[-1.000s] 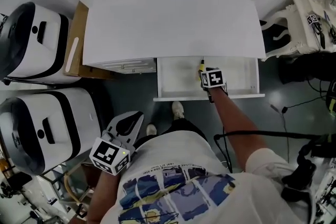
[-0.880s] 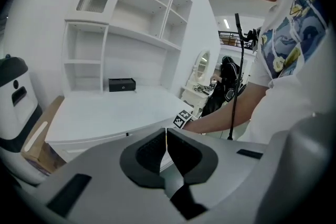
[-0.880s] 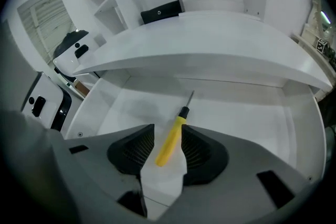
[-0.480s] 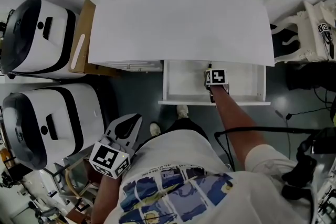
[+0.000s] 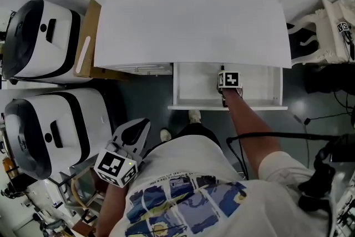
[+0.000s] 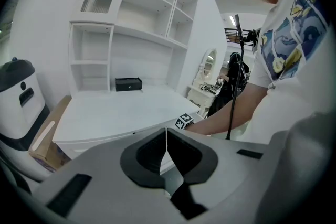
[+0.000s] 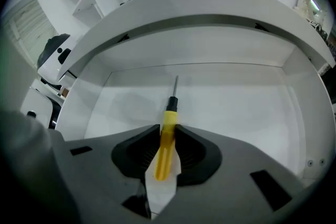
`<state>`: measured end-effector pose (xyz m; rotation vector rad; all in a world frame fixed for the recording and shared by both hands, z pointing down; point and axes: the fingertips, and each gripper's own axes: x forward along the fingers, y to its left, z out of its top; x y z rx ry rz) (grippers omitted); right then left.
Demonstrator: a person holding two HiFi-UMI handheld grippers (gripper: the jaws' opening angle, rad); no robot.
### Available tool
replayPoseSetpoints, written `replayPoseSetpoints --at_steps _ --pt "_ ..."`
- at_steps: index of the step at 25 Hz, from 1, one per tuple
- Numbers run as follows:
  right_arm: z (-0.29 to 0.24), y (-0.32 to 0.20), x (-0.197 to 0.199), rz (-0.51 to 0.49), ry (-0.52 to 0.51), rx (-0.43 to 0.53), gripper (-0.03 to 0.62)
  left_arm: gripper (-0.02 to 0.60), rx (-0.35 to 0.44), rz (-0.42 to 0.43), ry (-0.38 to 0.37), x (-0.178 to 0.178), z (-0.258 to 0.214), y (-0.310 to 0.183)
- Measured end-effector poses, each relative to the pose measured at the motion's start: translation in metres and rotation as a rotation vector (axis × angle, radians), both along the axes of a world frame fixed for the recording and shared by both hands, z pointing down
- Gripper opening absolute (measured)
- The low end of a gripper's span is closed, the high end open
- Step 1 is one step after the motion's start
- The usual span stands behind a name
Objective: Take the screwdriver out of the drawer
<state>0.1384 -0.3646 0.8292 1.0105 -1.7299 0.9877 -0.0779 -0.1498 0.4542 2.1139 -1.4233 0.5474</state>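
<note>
R gripper [image 7: 168, 132]: jaws just been closing, now clamped on the yellow handle of the screwdriver [image 7: 164, 157]. It lies low in the open drawer [image 7: 236, 113], shaft toward the back. You take the handle, prob. as the thick end. L gripper [image 6: 166, 147]: jaws together, empty, parked by your waist, clear of the reach.

The right hand-held gripper [image 7: 168, 132] sank deeper into the drawer [image 5: 194, 86], covering the screwdriver [image 7: 166, 150] handle that had shown at its 12 o'clock. Its jaws had just been closing and came to clamp that yellow handle.
</note>
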Motion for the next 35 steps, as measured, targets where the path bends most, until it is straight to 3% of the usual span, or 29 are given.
replayPoseSetpoints --at_steps 8,21,28,35 --pt "-0.007 0.000 0.006 0.020 -0.035 -0.009 0.095 0.014 0.009 0.025 0.004 0.000 0.000 0.005" --pt "-0.046 0.008 -0.006 0.143 -0.205 -0.072 0.095 0.014 0.050 0.086 0.049 -0.006 -0.004 0.013" --pt "-0.069 0.035 -0.019 0.217 -0.287 -0.143 0.095 0.014 0.071 0.111 0.070 -0.022 -0.006 0.030" --pt "-0.091 0.064 -0.030 0.255 -0.316 -0.122 0.095 0.014 0.108 0.134 0.094 -0.042 -0.009 0.050"
